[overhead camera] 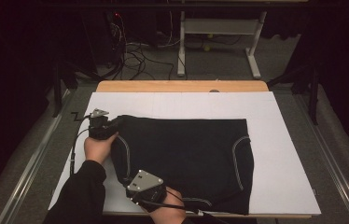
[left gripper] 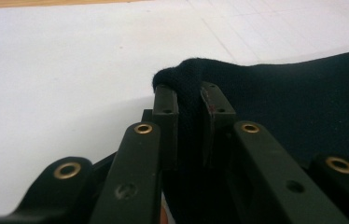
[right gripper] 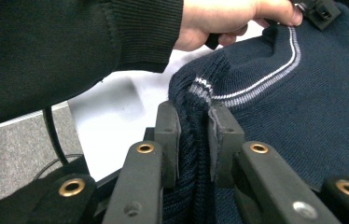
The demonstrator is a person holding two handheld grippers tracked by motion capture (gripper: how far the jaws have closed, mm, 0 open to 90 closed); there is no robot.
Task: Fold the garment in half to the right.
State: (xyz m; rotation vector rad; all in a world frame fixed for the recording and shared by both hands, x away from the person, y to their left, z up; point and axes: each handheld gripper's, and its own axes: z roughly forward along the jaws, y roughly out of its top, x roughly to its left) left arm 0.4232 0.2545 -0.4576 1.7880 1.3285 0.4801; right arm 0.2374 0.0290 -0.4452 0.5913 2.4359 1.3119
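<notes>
A dark sweater (overhead camera: 186, 154) lay flat on a white surface (overhead camera: 280, 140); the left gripper (left gripper: 189, 100) and right gripper (right gripper: 195, 121) each pinched its edge.

Sweater (overhead camera: 186, 158) flat on board (overhead camera: 280, 140); left gripper (overhead camera: 101, 125) at far-left corner, right gripper (overhead camera: 145, 187) at near-left edge.

1. Your high view is dim: the room around the white surface (overhead camera: 280, 140) sinks into black
2. Your two gripper views are brighter, evenly lit
3. The near tongs parts blur softly; the knit stays sharp, without glare
</notes>
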